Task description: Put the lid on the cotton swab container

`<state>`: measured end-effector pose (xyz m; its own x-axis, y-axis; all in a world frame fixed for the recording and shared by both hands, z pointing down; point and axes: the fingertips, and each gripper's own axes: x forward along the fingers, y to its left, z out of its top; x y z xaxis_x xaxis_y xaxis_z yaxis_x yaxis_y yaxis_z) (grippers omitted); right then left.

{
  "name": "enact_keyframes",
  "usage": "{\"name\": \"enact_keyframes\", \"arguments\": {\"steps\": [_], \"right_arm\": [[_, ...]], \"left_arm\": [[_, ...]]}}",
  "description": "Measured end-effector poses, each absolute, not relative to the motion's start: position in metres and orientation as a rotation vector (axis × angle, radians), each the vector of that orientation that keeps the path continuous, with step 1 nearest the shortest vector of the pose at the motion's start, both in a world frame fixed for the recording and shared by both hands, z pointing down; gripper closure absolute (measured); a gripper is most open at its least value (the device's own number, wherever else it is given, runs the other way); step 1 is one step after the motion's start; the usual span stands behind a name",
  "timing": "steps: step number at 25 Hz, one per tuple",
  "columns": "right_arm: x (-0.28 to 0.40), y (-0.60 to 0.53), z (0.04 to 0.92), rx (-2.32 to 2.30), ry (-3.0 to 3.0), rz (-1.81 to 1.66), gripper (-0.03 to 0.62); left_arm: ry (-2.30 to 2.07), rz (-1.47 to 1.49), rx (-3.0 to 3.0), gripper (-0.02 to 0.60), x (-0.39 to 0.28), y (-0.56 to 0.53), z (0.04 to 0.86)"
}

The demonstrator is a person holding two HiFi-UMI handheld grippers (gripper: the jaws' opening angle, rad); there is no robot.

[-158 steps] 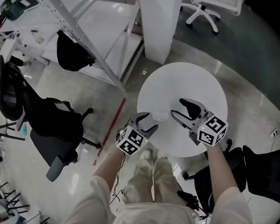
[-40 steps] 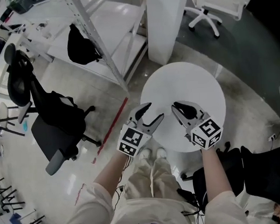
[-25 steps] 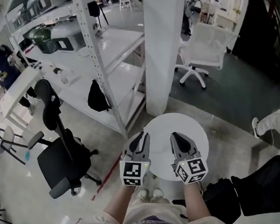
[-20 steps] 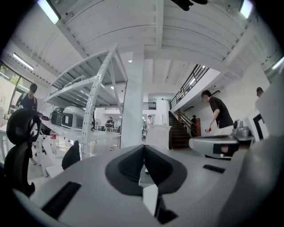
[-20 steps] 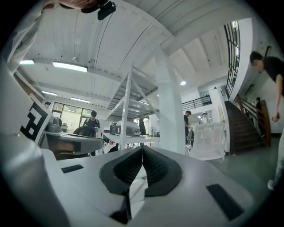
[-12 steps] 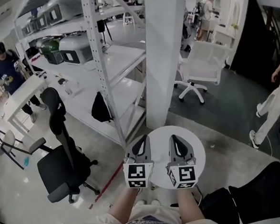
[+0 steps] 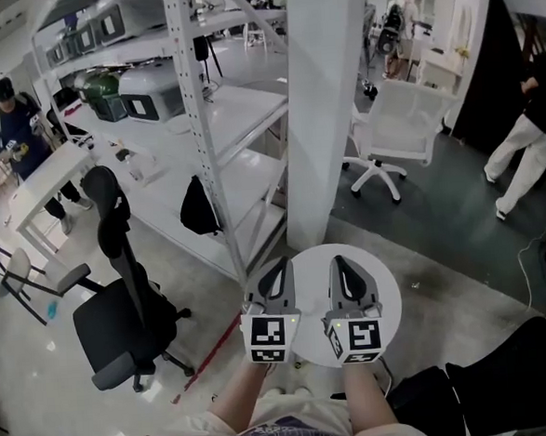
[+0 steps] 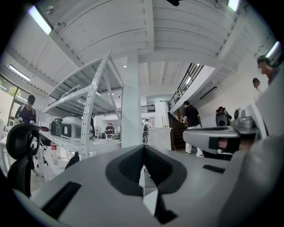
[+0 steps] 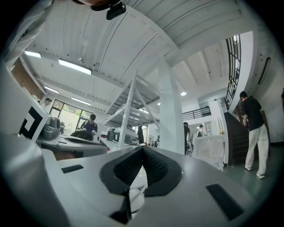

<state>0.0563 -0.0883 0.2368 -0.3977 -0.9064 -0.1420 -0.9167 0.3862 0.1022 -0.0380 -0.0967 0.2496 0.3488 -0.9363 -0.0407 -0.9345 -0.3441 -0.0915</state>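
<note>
In the head view my left gripper (image 7: 275, 268) and right gripper (image 7: 341, 267) are held up side by side, pointing away from me over the round white table (image 7: 386, 286). Each has its jaws pressed together with nothing between them. The left gripper view shows the left gripper (image 8: 143, 150) shut and aimed level at the room. The right gripper view shows the right gripper (image 9: 143, 150) in the same state. No cotton swab container or lid shows in any view; the grippers cover much of the tabletop.
A white column (image 7: 325, 97) and a metal shelving rack (image 7: 201, 124) stand beyond the table. A black office chair (image 7: 121, 307) is to the left and a white chair (image 7: 393, 129) at the back right. One person (image 7: 10, 119) stands far left, another (image 7: 528, 129) walks at the right.
The head view has tilted up from the tabletop to the room. Both grippers have drawn close together side by side, and the left jaws have closed. The person at the right has walked on.
</note>
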Motion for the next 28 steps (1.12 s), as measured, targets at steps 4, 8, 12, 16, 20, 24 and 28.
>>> {"name": "enact_keyframes", "arguments": {"steps": [4, 8, 12, 16, 20, 24, 28], "right_arm": [[0.051, -0.089, 0.239, -1.668, 2.588, 0.242, 0.588], [0.046, -0.089, 0.237, -1.661, 2.606, 0.265, 0.588], [0.043, -0.089, 0.233, -1.641, 2.615, 0.277, 0.588], [0.041, -0.090, 0.230, -1.635, 2.623, 0.288, 0.588], [0.039, -0.088, 0.230, -1.635, 2.628, 0.293, 0.588], [0.039, -0.088, 0.230, -1.644, 2.637, 0.304, 0.588], [0.041, -0.088, 0.230, -1.647, 2.638, 0.321, 0.588]], "left_arm": [[1.724, -0.029, -2.483, 0.583, -0.038, -0.096, 0.246], [1.706, -0.026, -2.469, 0.583, -0.036, -0.097, 0.240], [1.704, -0.036, -2.454, 0.583, -0.038, -0.097, 0.238], [1.707, -0.042, -2.449, 0.583, -0.039, -0.098, 0.238], [1.709, -0.039, -2.450, 0.583, -0.041, -0.097, 0.238], [1.710, -0.042, -2.453, 0.583, -0.041, -0.097, 0.239], [1.710, -0.047, -2.452, 0.583, -0.040, -0.098, 0.241]]}}
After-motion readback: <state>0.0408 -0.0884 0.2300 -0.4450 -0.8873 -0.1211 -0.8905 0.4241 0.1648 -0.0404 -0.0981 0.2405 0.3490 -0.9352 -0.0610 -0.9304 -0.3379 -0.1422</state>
